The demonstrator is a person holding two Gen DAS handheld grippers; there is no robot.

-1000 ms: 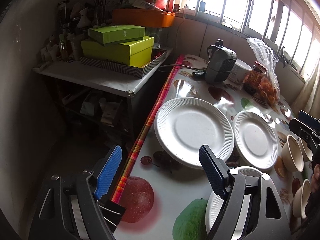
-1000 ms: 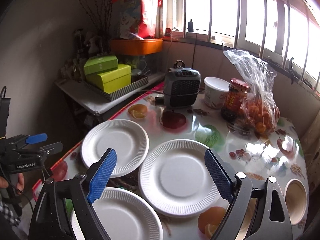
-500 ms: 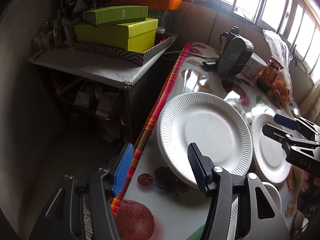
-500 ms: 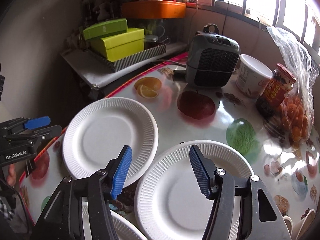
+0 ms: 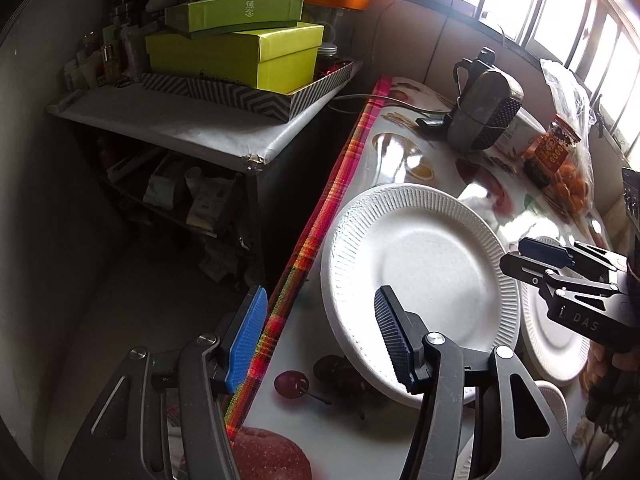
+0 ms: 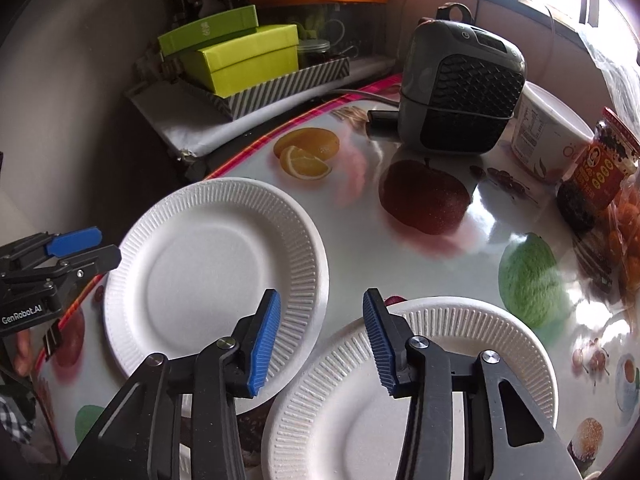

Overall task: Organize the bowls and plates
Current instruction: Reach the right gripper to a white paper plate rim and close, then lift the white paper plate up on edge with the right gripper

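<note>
Item: left-side paper plate [image 5: 420, 280] — lying flat near the table edge [image 5: 320, 216], its rim close to the striped border of the fruit-print cloth. The left gripper [image 5: 320, 340] is hovering at the plate's near-left rim, jaws spread wide and holding nothing; one pad is sitting over the plate, the other out beyond the table edge.

Item: second paper plate [image 6: 420, 392] — lying just beside the first, their rims nearly touching or slightly overlapping; which, cannot be told. The right gripper [image 6: 320, 340] is hanging above the gap between the two plates, jaws spread, pinching nothing.

Item: third plate [image 5: 556, 400] — only a sliver showing behind the left gripper's frame. No bowls are showing clearly in either view.

Risks, as judged:
- The plates are looking light and thin — a pinch on the ribbed rim is likely to bend it or let it slip.
- A nudge toward the left could be sending the first plate off the table edge.
- Both grippers are working close together; a clash over the shared rim is possible.
- The heater [image 6: 460, 92] and jar [image 6: 596, 172] are standing well apart, posing little hazard.
</note>
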